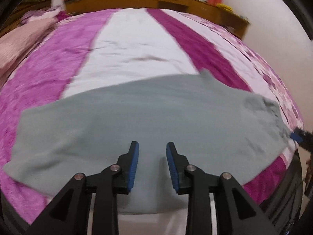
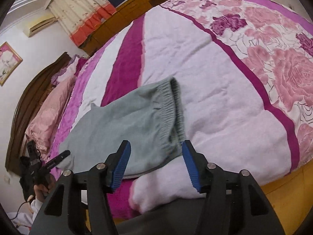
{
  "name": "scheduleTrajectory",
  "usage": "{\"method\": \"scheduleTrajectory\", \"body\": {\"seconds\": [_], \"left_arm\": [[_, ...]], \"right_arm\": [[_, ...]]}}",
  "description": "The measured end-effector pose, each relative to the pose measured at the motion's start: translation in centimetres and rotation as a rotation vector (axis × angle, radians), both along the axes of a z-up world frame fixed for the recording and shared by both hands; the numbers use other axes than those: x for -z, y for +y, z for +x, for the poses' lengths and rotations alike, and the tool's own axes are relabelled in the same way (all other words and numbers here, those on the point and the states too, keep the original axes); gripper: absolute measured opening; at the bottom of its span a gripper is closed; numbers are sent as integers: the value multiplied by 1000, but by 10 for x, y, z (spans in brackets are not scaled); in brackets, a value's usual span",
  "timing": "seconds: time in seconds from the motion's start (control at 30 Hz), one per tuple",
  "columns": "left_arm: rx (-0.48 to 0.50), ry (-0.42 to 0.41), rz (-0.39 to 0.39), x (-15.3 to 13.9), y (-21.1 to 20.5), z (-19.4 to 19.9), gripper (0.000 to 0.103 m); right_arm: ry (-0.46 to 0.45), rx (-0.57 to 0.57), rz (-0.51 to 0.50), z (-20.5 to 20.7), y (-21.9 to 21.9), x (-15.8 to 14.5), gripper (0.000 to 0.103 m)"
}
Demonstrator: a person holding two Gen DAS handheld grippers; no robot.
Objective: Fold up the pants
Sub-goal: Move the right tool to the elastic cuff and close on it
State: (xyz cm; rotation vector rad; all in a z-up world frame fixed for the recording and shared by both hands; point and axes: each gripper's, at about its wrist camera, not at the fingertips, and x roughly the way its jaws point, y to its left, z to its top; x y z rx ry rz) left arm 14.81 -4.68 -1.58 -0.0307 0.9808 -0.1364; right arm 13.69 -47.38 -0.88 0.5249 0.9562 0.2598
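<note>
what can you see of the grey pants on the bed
The pants are pale grey-green, of soft knit or fleece-like cloth, with a gathered elastic waistband. They lie flat along the near edge of the bed, already folded lengthwise it seems, on a pink, magenta and white quilt. The waistband end faces the right gripper, the leg end stretches away leftward. Neither gripper grips them; both stand open above the cloth.

Even indoor light, soft shadows. Left wrist view motion-blurred; right sharper. Heavy fisheye bending, dark vignette corners.
</note>
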Motion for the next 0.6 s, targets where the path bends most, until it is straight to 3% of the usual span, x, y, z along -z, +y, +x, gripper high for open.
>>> {"method": "scheduleTrajectory", "body": {"seconds": [0.17,0.33,0.43,0.5,0.6], "left_arm": [[150,-20,43,-2,-68,-9,33],[228,-49,72,-5,-101,-18,37],[244,-37,77,-1,-110,-18,38],[240,-22,63,1,-111,-16,38],[220,-11,46,1,-106,-16,38]], "right_arm": [[149,-32,71,23,-10,29,52],[167,8,194,32,-19,37,52],[172,11,148,37,-8,39,53],[176,4,63,39,5,37,52],[192,24,-12,38,10,33,29]]}}
